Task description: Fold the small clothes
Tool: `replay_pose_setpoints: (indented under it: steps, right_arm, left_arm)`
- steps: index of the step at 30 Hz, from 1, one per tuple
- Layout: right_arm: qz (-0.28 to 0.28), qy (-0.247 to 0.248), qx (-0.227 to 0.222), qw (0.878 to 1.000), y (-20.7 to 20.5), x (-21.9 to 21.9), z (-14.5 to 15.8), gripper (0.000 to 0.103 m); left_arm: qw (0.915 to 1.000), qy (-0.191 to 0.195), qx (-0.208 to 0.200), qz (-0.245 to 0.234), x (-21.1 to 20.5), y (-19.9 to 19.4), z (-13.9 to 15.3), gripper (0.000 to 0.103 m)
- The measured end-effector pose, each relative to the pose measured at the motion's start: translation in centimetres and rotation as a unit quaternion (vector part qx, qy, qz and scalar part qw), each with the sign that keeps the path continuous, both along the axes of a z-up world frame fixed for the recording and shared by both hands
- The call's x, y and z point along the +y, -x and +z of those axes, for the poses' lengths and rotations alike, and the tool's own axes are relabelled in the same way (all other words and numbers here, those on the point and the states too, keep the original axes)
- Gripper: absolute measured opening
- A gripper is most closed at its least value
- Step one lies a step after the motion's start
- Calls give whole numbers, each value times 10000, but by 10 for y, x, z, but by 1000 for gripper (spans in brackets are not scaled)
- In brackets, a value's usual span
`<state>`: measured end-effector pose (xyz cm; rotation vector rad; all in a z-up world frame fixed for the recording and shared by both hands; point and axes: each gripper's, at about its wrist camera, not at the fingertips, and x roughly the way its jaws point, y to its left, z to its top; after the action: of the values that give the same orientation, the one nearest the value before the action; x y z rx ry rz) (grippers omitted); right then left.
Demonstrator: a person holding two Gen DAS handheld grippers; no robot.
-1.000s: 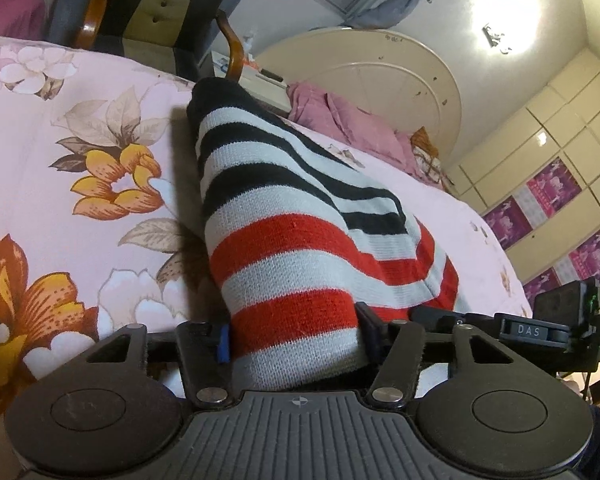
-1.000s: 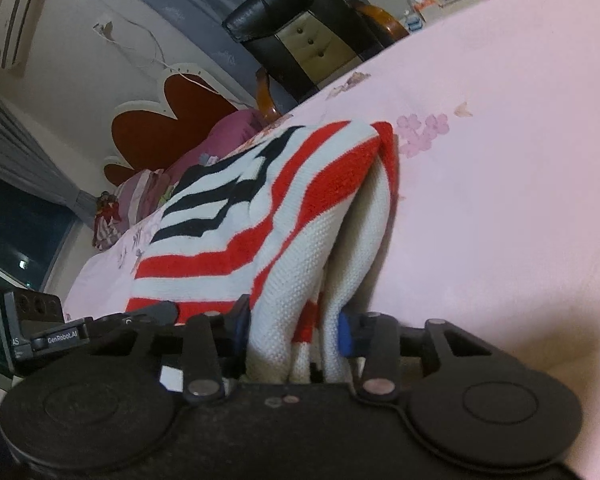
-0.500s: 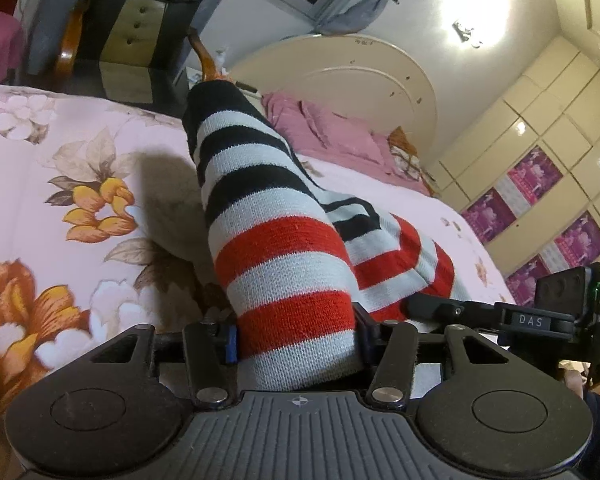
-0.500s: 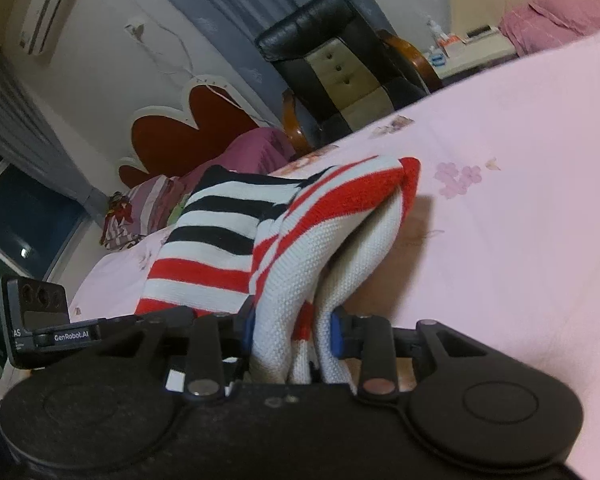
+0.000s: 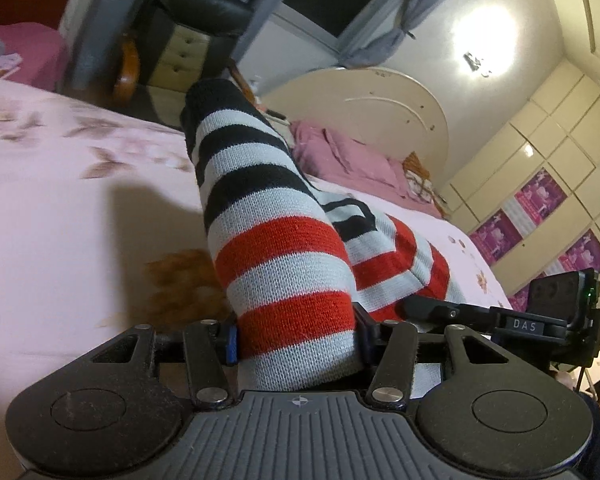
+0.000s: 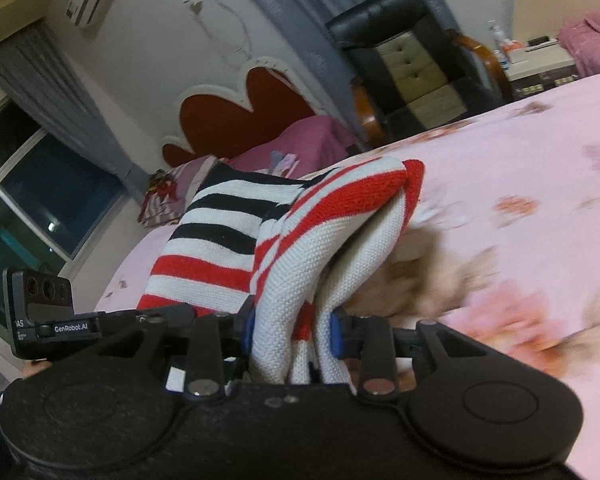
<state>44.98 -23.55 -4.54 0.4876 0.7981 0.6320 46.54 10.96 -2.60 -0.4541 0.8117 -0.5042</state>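
A small knitted garment with red, white and black stripes (image 5: 276, 248) is held up above a pink flowered bedspread (image 5: 60, 184). My left gripper (image 5: 296, 336) is shut on a rolled, sleeve-like part of it, which rises away from the fingers. My right gripper (image 6: 292, 332) is shut on a bunched white and red fold of the same garment (image 6: 328, 232). The other gripper shows at each view's edge, right gripper (image 5: 540, 320) and left gripper (image 6: 60, 320). The garment's far end hangs between them.
The bedspread (image 6: 540, 168) spreads under both grippers. A black and cream armchair (image 6: 412, 68) stands beyond the bed. A round cream headboard (image 5: 372, 120) with pink pillows (image 5: 340, 156) lies ahead of the left gripper. Cream wardrobes (image 5: 560, 152) line the right wall.
Both grippers have lifted the garment off the bedspread and tilted upward. More of the room and less of the bed shows now. Both holds are unchanged.
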Motion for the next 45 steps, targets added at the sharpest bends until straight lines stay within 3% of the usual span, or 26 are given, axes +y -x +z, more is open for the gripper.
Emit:
replay_pose_setpoints:
  steps: [6, 13, 17, 19, 22, 23, 26, 27, 30, 31, 33, 35, 36, 38, 41, 43, 45]
  right_arm:
    - [214, -19, 25, 9998, 12, 78, -3, 33]
    - [330, -249, 495, 9979, 16, 145, -32, 33]
    - [316, -97, 809, 9962, 15, 166, -63, 33]
    - [215, -7, 937, 9954, 17, 166, -77, 35]
    - [129, -266, 1059, 9939, 18, 156, -88, 35]
    - [145, -214, 1042, 9942, 23, 157, -84, 38]
    - [-49, 250, 840, 9961, 31, 153, -62, 61]
    - [-176, 348, 652, 9971, 36, 146, -53, 61]
    - [-269, -15, 605, 9978, 31, 128, -41, 55]
    - [-311, -58, 689, 9971, 25, 127, -41, 52]
    - [-433, -10, 837, 9955, 13, 133, -45, 35]
    - [-456, 154, 892, 9949, 5, 147, -51, 16]
    - [-489, 312, 780, 9953, 3, 152, -51, 13]
    - [-592, 603, 785, 9933, 3, 160, -56, 11]
    - [-680, 720, 802, 9919, 11, 158, -60, 11]
    - [-702, 890, 677, 9912, 20, 159, -46, 15]
    - [-511, 986, 247, 9935, 40, 160, -19, 16]
  left_arm:
    - [9998, -41, 131, 134, 80, 25, -2, 51]
    - [9988, -85, 412, 236, 151, 44, -31, 51]
    - [9955, -254, 825, 390, 170, 48, -66, 52]
    - [9956, -37, 809, 479, 176, 52, -78, 58]
    - [9961, -133, 685, 541, 174, 55, -81, 67]
    - [9961, -201, 637, 572, 175, 57, -79, 68]
    - [9953, -374, 444, 780, 179, 72, -62, 71]
    - [9948, -475, 250, 860, 184, 80, -54, 71]
    - [9934, -594, -189, 961, 190, 91, -35, 69]
    - [9938, -579, -269, 907, 189, 89, -31, 59]
    - [9929, -885, -292, 741, 179, 78, -29, 43]
    - [9892, -1330, -228, 574, 162, 67, -34, 42]
    - [9862, -1544, -235, 546, 155, 63, -37, 42]
    - [9824, -1772, -253, 528, 147, 59, -38, 42]
    - [9813, -1821, -281, 549, 145, 62, -32, 42]
    - [9796, -1894, -488, 456, 143, 79, -18, 42]
    - [9754, -2033, -761, 381, 137, 103, -6, 43]
